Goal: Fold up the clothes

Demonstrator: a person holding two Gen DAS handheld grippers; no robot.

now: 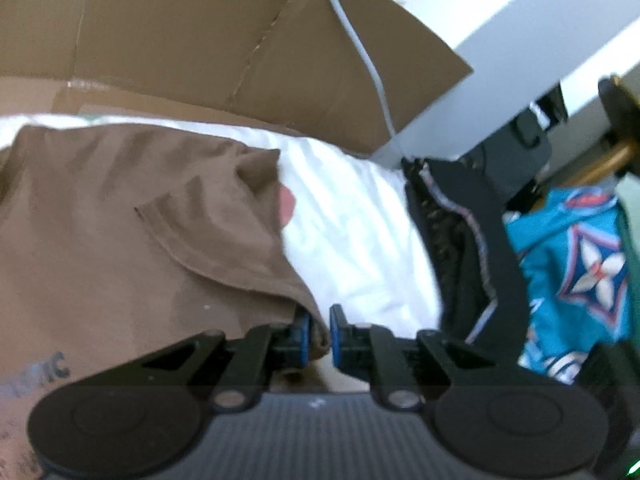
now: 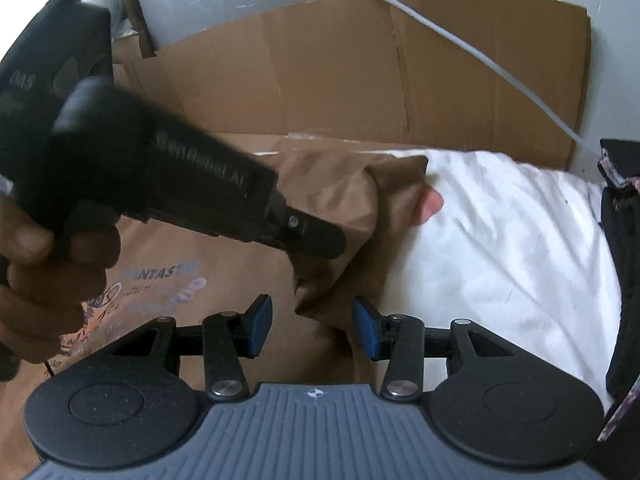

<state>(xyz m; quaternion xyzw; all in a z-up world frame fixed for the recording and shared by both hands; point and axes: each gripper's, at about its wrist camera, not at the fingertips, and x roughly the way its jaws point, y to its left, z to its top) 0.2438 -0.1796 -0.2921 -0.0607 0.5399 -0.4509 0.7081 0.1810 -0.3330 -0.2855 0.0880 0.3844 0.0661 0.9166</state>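
Observation:
A brown T-shirt [image 1: 120,240] with a printed front lies on a white sheet [image 1: 352,232]. My left gripper [image 1: 319,336] is shut on a folded edge of the brown T-shirt, with cloth pinched between its blue pads. In the right wrist view the left gripper [image 2: 308,256] reaches in from the left and holds that lifted fold of the T-shirt [image 2: 340,208]. My right gripper [image 2: 312,326] is open, its jaws wide apart, with the shirt's edge lying between them. The right gripper's black body [image 1: 492,240] shows at the right of the left wrist view.
A flattened cardboard box [image 2: 360,76] stands behind the sheet [image 2: 500,240], with a white cable [image 2: 460,44] across it. A dark garment [image 2: 620,260] lies at the right edge. A teal patterned garment [image 1: 576,264] lies to the right. A white furniture piece [image 1: 500,40] stands behind.

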